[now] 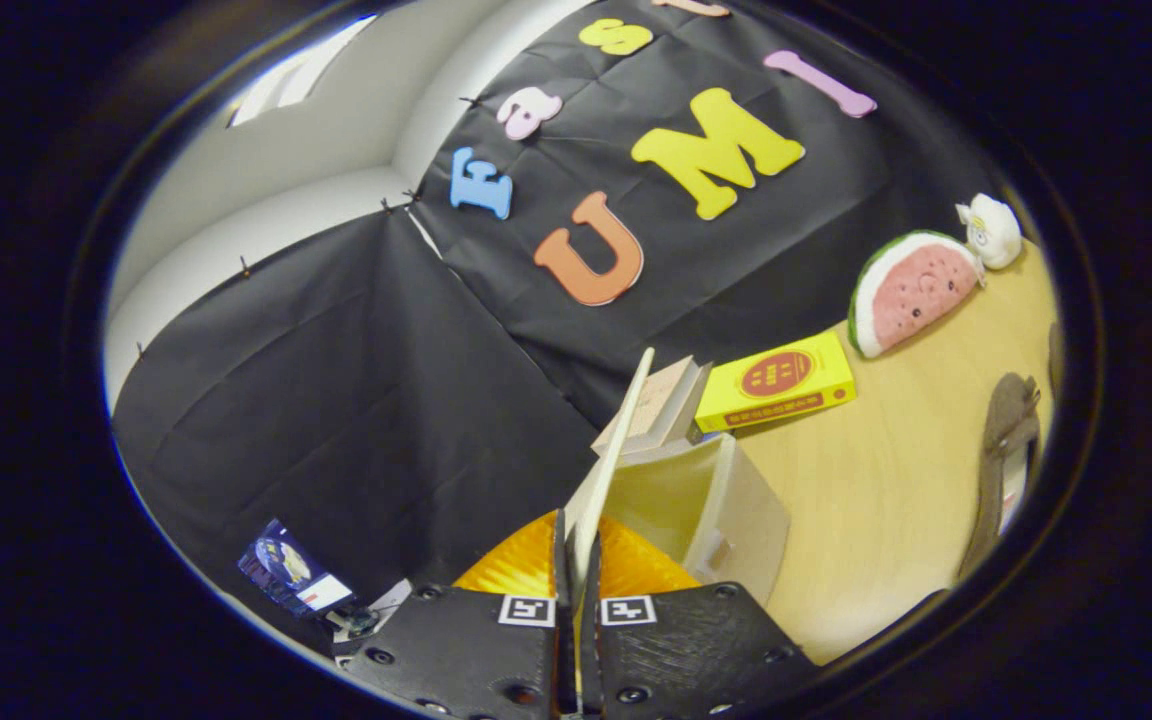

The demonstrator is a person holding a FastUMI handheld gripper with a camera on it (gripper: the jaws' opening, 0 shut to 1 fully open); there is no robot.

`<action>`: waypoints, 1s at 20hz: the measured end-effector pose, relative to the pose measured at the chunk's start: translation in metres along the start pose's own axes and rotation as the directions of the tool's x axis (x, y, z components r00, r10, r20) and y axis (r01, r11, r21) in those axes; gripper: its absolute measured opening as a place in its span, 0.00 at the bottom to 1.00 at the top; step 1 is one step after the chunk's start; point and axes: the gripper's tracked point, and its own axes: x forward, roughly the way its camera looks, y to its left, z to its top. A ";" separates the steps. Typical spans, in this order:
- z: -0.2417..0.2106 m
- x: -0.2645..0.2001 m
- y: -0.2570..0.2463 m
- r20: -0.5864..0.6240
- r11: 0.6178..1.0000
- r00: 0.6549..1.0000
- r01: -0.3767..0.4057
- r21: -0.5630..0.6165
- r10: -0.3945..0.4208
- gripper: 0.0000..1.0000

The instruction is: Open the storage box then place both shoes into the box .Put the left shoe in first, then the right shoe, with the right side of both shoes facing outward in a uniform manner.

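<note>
Wooden table [896, 480] | gripper [576, 590] tilted, pinching lid [616, 450] | storage box [726, 500] apparently open

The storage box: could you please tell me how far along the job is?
Opening is in hand: the hand-held gripper is shut on the lid, which stands swung up from the white storage box. The box's visible interior looks empty. A dark shoe lies on the table beyond the box, so placing both shoes is left.
</note>
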 end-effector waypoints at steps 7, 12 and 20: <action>0.015 0.057 0.120 -0.071 0.973 0.996 -0.074 -0.219 0.059 0.11; -0.024 0.103 0.186 -0.171 0.939 0.976 -0.180 -0.293 0.133 0.44; -0.085 0.128 0.221 -0.230 0.868 0.964 -0.225 -0.443 0.133 0.95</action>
